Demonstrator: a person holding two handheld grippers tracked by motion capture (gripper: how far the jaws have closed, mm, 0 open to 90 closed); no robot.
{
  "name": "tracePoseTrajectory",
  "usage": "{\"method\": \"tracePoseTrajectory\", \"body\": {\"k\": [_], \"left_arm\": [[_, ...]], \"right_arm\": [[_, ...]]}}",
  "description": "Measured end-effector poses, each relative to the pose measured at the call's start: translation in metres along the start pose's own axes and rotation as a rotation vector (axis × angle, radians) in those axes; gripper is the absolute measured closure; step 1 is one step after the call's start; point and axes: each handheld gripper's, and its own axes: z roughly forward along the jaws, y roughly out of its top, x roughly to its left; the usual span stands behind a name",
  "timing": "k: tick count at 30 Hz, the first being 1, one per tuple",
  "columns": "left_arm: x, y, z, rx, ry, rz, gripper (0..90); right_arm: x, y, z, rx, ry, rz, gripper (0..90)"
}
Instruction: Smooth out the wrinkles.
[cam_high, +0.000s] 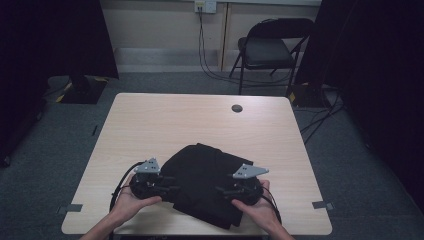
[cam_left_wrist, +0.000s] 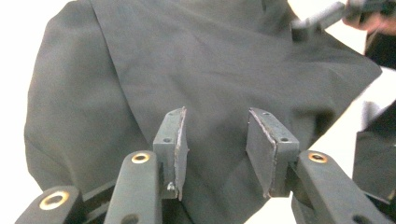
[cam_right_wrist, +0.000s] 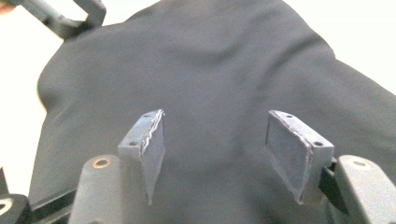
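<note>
Plainly each hand-held gripper (cam_high: 172, 189) (cam_high: 223, 190) hovers part-open, empty, above black cloth (cam_high: 200, 170).

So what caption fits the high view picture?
Two hand-held grippers, left gripper and right gripper, hover open over black cloth.

No writing, label, brand, number or sign is showing itself clearly enough to be read anywhere here.
</note>
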Motion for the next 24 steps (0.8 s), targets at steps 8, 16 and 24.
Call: {"method": "tracePoseTrajectory", "body": {"k": [8,16,24], "left_arm": [[0.006,0.036,0.034,-0.017,0.022,0.022,54.1],[0.015,0.035,0.078,0.068,0.033,-0.001,48.9],[0.016,0.021,0.088,0.063,0.033,-0.009,48.3]], "right_arm": [[-0.04,0.021,0.006,-0.048,-0.094,0.031,35.1],[-0.061,0.039,0.036,-0.035,-0.108,0.052,29.0],[-0.078,0.036,0.068,0.037,-0.098,0.048,23.6]]}}
